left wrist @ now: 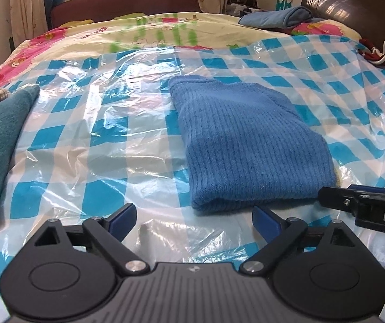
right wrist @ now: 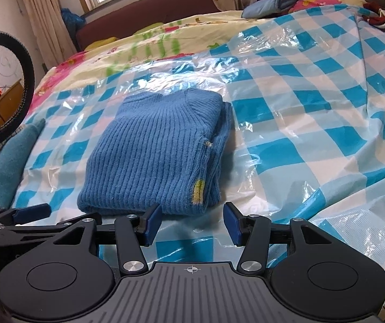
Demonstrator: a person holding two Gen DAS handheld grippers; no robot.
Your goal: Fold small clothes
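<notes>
Both tongs, left (left wrist: 193, 222) and right (right wrist: 192, 223), apart and empty; folded blue sweater (right wrist: 154, 150), frame centre, should be cleared without snagging.

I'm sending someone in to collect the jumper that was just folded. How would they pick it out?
On the bed, find the blue-and-white checked plastic sheet. The folded blue ribbed knit sweater lies near its middle, just beyond both grippers. Unlike the fuzzy teal garment at the sheet's left edge, it is ribbed, brighter blue, with a small yellow patch on one side.

A blue-checked plastic sheet (left wrist: 85, 113) covers the floral quilt (left wrist: 128, 29) — maroon headboard (left wrist: 128, 0) and curtains (right wrist: 47, 18) behind.
</notes>
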